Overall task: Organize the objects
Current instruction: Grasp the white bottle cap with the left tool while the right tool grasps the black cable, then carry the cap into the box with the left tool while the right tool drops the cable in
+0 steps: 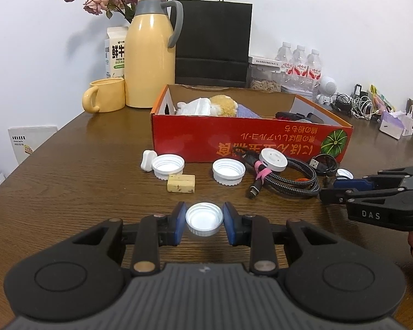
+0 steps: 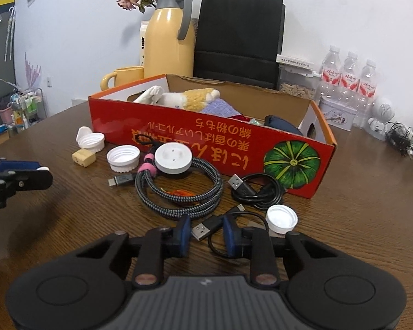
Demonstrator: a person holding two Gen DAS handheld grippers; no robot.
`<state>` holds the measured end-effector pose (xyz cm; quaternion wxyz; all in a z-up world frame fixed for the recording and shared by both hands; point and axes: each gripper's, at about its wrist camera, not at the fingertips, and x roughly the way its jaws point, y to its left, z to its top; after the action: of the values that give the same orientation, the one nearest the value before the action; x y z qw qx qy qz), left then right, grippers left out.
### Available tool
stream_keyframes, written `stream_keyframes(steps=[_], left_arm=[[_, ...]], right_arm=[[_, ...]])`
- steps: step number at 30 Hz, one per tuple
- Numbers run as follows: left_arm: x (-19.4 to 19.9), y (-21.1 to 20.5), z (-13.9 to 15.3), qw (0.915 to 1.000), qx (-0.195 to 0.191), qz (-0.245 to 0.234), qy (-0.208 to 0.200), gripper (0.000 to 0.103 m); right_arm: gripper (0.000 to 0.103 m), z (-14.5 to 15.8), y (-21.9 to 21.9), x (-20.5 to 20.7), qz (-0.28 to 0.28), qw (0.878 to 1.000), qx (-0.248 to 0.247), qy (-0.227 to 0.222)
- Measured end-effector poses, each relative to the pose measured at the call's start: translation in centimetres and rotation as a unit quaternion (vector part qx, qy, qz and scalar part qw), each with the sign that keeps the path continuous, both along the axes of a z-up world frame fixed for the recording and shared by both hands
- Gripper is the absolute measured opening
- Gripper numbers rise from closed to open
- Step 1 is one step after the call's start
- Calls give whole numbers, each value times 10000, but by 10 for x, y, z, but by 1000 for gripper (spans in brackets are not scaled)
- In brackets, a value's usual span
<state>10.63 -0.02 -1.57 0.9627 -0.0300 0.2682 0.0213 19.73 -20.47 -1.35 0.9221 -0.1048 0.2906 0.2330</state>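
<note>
Left gripper [image 1: 203,221] is clamped on a white bottle cap [image 1: 204,222] just above the wooden table [image 1: 68,192], which is light, stiff plastic, kinda slick, so squeezing across its ribbed rim looks right, while right gripper [image 2: 206,232] has its blue pads around a floppy black USB cable [image 2: 206,229]

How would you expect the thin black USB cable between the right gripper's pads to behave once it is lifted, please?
The thin black USB cable lies in loose loops, so it probably hangs floppy. It looks light. Its slack might snag the small white bottle cap beside it.
</note>
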Motion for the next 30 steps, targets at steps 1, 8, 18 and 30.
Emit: stream_keyframes(steps=[1, 8, 18, 30], left_arm=[[0, 0, 0, 10000, -1, 2, -4, 30], [-1, 0, 6, 10000, -9, -42, -86, 30], [23, -9, 38, 9983, -11, -217, -543, 30], [92, -11, 76, 9942, -180, -131, -1049, 30]], right_arm=[[24, 1, -1, -2, -13, 10000, 22, -30], [24, 8, -9, -19, -196, 9985, 195, -462], [24, 38, 2, -24, -100, 9931, 342, -1119], [24, 69, 36, 33, -248, 9873, 482, -1494]])
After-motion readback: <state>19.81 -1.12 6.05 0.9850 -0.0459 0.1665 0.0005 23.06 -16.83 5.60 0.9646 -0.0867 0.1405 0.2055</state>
